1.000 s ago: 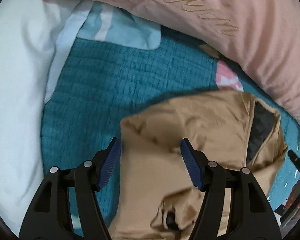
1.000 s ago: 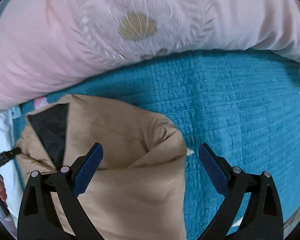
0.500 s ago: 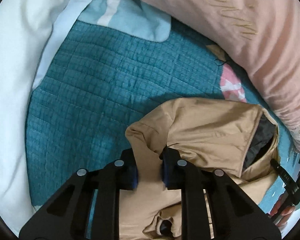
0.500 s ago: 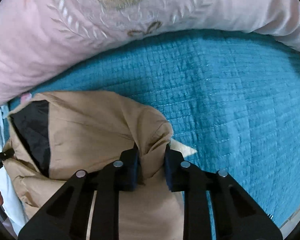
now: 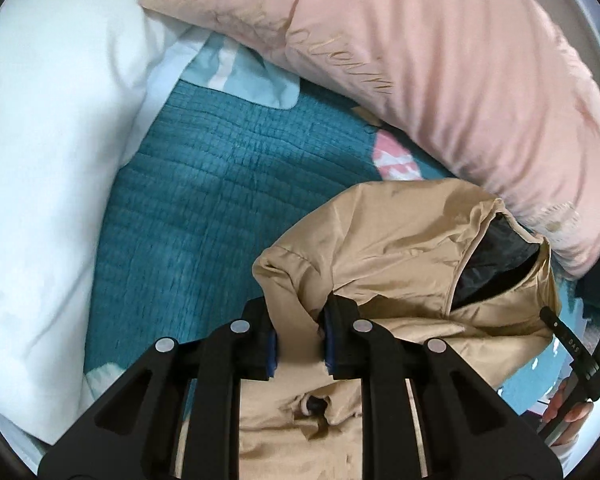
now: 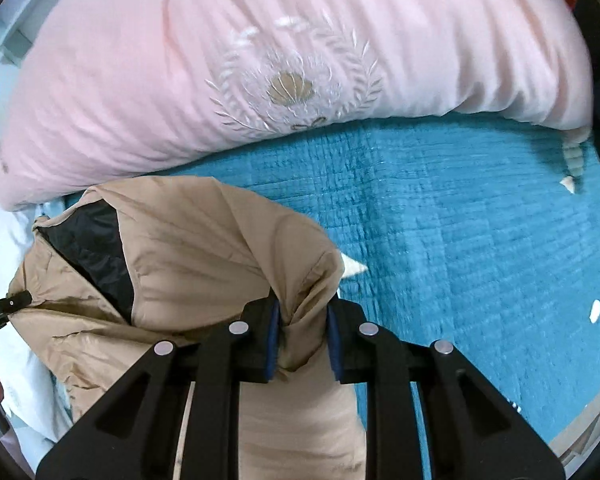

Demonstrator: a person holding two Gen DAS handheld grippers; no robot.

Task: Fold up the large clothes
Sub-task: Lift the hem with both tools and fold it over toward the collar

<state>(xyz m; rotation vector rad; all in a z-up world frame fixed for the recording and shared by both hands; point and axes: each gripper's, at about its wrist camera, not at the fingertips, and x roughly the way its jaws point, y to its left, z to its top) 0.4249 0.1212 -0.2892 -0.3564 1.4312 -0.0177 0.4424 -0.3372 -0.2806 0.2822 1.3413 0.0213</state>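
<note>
The tan jacket (image 5: 384, 248) lies on a teal quilted bedspread (image 5: 204, 184), its upper edge close against a pink embroidered duvet (image 5: 440, 64) that occupies the twelve to three o'clock sector of the left wrist view. The black lining (image 5: 488, 264) shows at the open collar, at about three o'clock. The left gripper (image 5: 299, 340) is pinching a gathered fold of the tan fabric at one shoulder corner, blue pads pressed to the cloth on both sides. A white pillow (image 5: 40, 160) sits at nine o'clock. In the right wrist view the right gripper (image 6: 300, 340) likewise pinches a bunched fold at the opposite shoulder corner of the jacket (image 6: 204, 252), the fabric rising in a peak between the pads. The bedspread (image 6: 460, 240) extends toward three o'clock and the duvet (image 6: 260, 60) spans twelve o'clock. The black lining (image 6: 92, 252) appears at nine o'clock.
</note>
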